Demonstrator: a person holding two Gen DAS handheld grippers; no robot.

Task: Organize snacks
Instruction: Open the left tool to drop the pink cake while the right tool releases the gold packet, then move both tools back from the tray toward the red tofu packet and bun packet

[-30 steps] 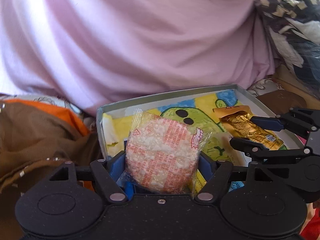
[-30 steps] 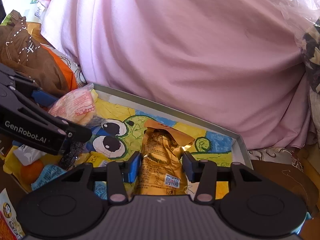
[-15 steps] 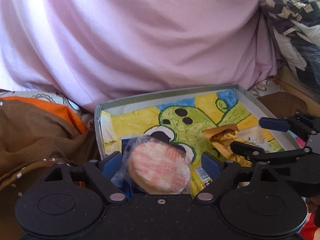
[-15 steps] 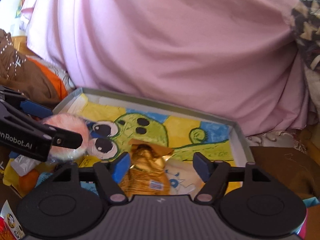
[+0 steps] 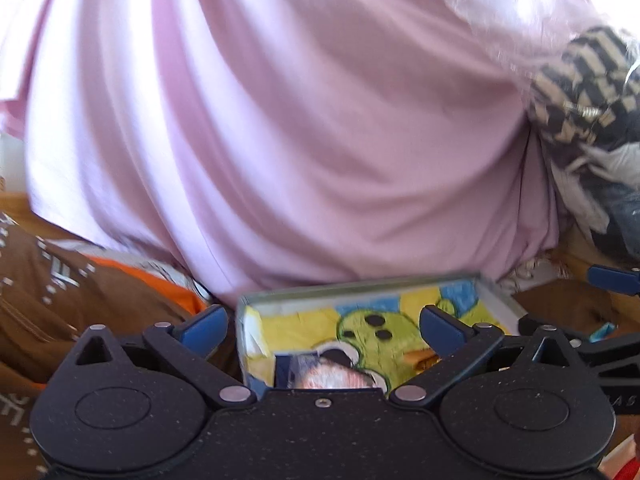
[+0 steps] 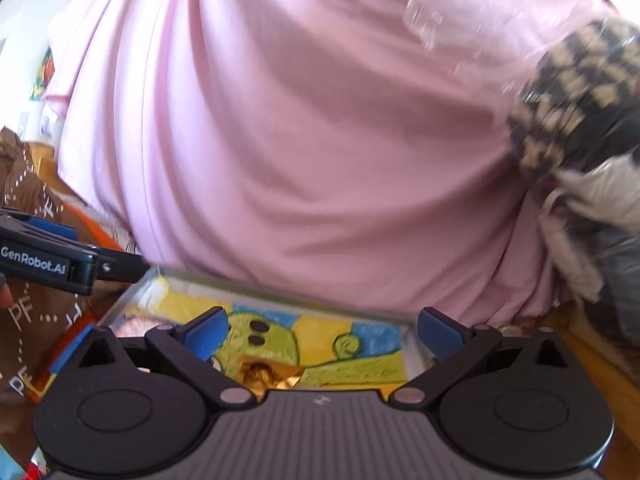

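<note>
A shallow grey box (image 5: 360, 286) with a green cartoon drawing on its floor lies in front of both grippers. The round rice cracker in clear wrap (image 5: 332, 378) rests in the box at its near left, partly hidden by the left gripper's body. My left gripper (image 5: 322, 326) stands open above it, holding nothing. The gold-wrapped snack (image 6: 266, 374) lies in the same box (image 6: 280, 290), mostly hidden under the right gripper's body. My right gripper (image 6: 322, 326) is open and empty. The left gripper's finger (image 6: 116, 268) shows at the left of the right wrist view.
A large pink cloth bundle (image 5: 300, 120) fills the space behind the box. Brown and orange fabric (image 5: 80, 292) lies to the left. A checked bag and plastic-wrapped things (image 5: 592, 92) sit at the right. More snack packets (image 6: 24, 460) show at the lower left.
Both grippers let go of their snacks in the box, opened wide, and drew back and up. The rice cracker and gold packet now lie loose on the box floor.
</note>
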